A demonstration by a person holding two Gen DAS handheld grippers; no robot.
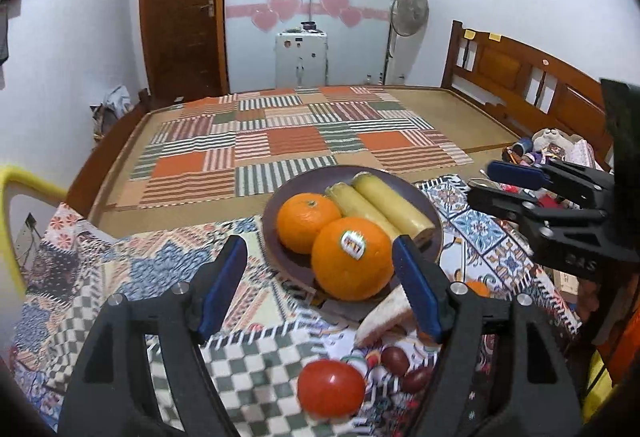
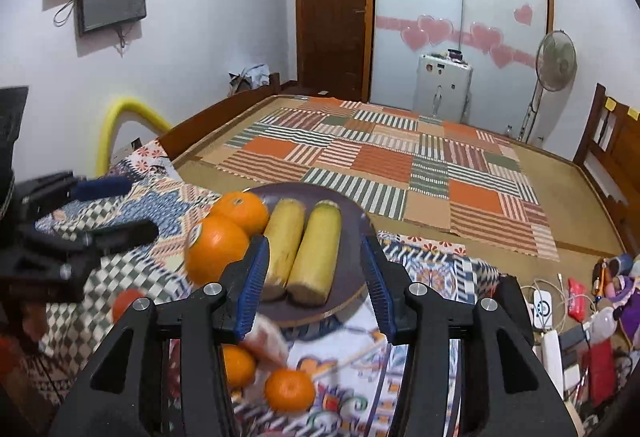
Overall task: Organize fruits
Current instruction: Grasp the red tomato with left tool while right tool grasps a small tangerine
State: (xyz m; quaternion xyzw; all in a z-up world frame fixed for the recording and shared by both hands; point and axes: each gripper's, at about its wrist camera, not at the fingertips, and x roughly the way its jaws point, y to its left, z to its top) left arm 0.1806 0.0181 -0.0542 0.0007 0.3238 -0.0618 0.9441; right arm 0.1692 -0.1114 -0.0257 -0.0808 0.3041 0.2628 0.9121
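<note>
A dark plate [image 1: 430, 209] holds two oranges, one with a sticker [image 1: 352, 259] and one behind it [image 1: 306, 223], and two yellow corn-like pieces [image 1: 390, 203]. My left gripper [image 1: 320, 283] is open and empty, just in front of the stickered orange. A red tomato [image 1: 331, 388] and two small dark fruits [image 1: 394, 361] lie on the cloth below it. In the right wrist view the plate [image 2: 348, 289] sits between the fingers of my open, empty right gripper [image 2: 316, 289]. Two small tangerines [image 2: 289, 390] [image 2: 238, 365] lie near it.
A pale bread-like piece [image 1: 384, 315] lies by the plate's near rim. The patterned tablecloth [image 1: 120, 277] covers the table, with a bed and patchwork mat [image 1: 288, 145] behind. Clutter of cables and small items [image 2: 576, 313] sits at the right. A yellow chair [image 1: 24, 189] stands left.
</note>
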